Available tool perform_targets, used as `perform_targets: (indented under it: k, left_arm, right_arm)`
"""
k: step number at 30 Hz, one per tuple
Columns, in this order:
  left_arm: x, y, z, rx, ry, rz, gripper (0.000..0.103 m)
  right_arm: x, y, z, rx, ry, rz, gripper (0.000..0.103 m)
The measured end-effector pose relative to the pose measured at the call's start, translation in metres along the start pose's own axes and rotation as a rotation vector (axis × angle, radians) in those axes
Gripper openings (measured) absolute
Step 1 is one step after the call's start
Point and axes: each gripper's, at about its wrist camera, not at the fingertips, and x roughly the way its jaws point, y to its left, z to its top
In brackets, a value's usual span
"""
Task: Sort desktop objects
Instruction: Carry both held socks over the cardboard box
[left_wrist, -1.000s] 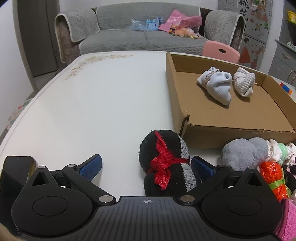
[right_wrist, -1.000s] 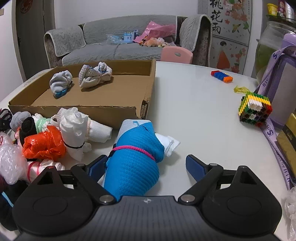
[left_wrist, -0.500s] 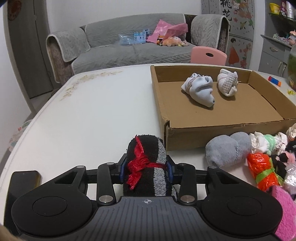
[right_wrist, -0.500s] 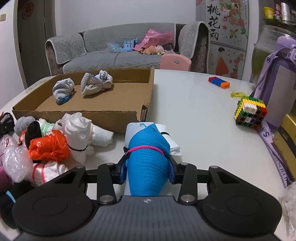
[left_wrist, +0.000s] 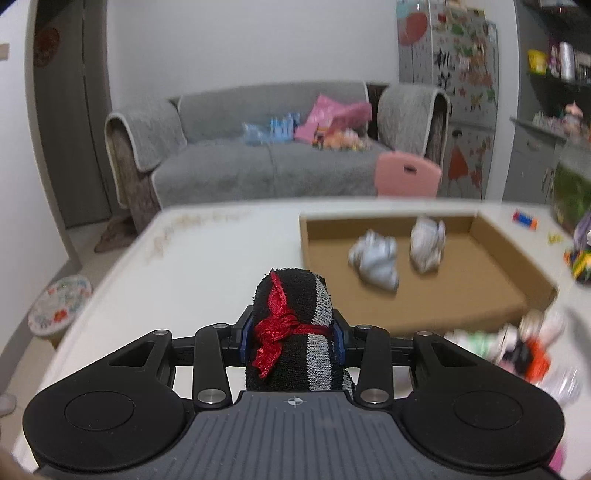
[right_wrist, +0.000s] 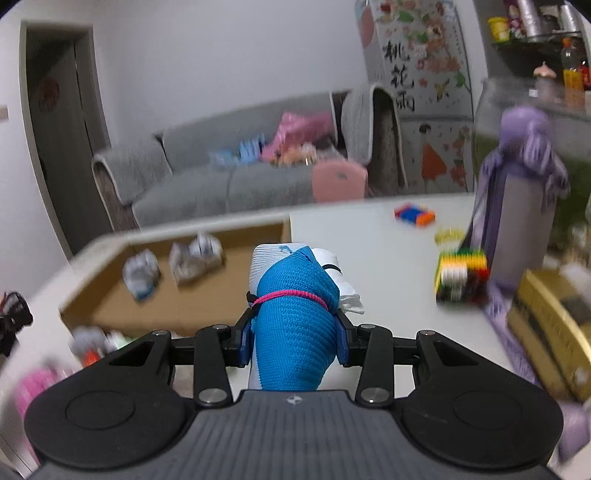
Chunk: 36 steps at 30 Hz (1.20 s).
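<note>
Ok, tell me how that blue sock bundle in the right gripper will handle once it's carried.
The blue sock bundle is probably soft: the right gripper dents its knit sides. It looks light, being only rolled fabric. The pink band around it should keep it from unrolling, though the white end sticking out may flop.

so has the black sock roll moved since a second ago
Yes. The black sock roll has come up off the table, clamped in the left gripper, toward the cardboard box.
</note>
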Motion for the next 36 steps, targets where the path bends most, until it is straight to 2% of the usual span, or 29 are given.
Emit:
perform_targets:
  k: [4,7,14,22,36]
  left_arm:
    - [0.005,-0.011,0.042,0.003,-0.059,-0.015,0.046]
    - [0.028,-0.025,0.069,0.003,-0.070,-0.028,0.046]
    - [0.085,-0.050,0.099,0.028,-0.056,-0.039,0.046]
    - [0.135,-0.061,0.098,0.038,0.013,-0.067,0.046]
    - [0.168,-0.056,0.087,0.020,0.087,-0.090,0.046]
  right_arm:
    - [0.005,0.011,0.033,-0.011,-0.060,0.037,0.038]
    - [0.018,0.025,0.056,-0.030,-0.093,0.061,0.038]
    - [0.055,0.040,0.088,-0.060,-0.115,0.091,0.038]
    - [0.089,0.046,0.086,-0.087,-0.058,0.108,0.038]
    - [0.119,0.053,0.078,-0.064,0.058,0.137,0.038]
